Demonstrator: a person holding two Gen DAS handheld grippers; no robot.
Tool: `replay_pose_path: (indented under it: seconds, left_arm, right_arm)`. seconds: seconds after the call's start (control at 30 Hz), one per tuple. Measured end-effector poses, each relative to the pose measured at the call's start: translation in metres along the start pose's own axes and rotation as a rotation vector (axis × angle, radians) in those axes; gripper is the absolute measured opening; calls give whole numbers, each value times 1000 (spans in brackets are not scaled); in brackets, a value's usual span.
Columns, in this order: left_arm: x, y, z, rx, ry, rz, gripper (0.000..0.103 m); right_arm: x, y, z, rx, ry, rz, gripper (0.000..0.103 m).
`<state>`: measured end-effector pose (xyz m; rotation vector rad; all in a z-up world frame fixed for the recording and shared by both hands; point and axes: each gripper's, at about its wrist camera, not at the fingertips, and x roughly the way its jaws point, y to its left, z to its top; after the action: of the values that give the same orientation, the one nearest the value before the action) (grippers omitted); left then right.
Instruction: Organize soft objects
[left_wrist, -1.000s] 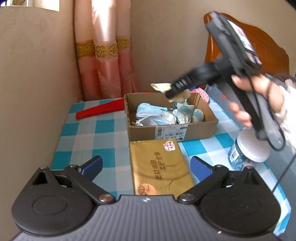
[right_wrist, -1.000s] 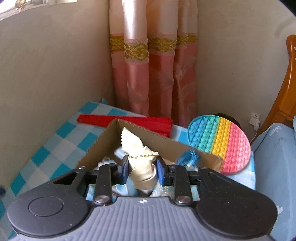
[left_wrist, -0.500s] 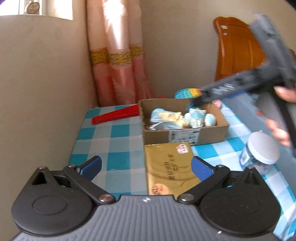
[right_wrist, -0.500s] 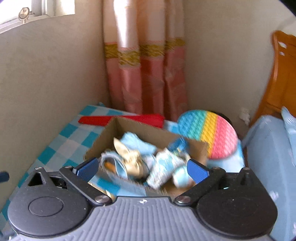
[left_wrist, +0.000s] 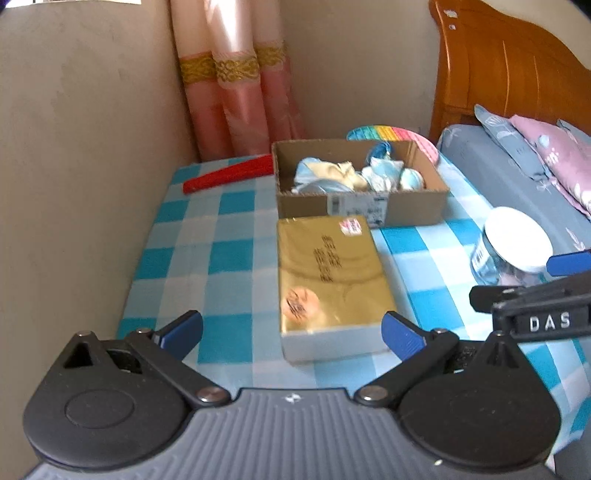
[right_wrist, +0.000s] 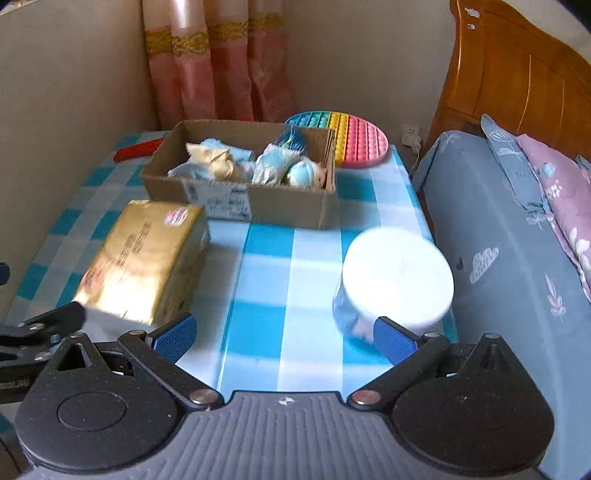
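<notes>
A shallow corrugated cardboard box (right_wrist: 240, 177) on the blue-and-white checked tablecloth (right_wrist: 266, 266) holds the soft objects (right_wrist: 258, 162): crumpled cream satin and pale blue cloth bundles. Just in front of the box lies a glossy gold tissue pack (left_wrist: 332, 273); behind it, a bumpy rainbow silicone disc (right_wrist: 351, 140). The left gripper (left_wrist: 291, 332) and right gripper (right_wrist: 284, 338) both hang released, jaws spread and empty.

My left wrist view sits low at the table's near edge, facing the cardboard box (left_wrist: 360, 188) and curtain. My right view looks from further right, seemingly nearer the jar (right_wrist: 395, 277). Both share box, gold packet (left_wrist: 332, 273) and headboard.
</notes>
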<state>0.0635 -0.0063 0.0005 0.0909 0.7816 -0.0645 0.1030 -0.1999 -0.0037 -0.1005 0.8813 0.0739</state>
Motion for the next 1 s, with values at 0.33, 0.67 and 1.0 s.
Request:
replay_pose_path:
  seconds: [0.33,0.67,1.0]
  left_arm:
    - [-24,-4,-11,3,-8,19,102]
    - [-33,-8,-16,-2,-17,27,102]
    - [-35,-9,-17,-2,-14,29,102]
  right_arm:
    - [-36,5,-30,42,-17,4,103]
    - [-51,0,-38,63,-44,20,103]
    - [-55,-1,-40,70,-58,30,103]
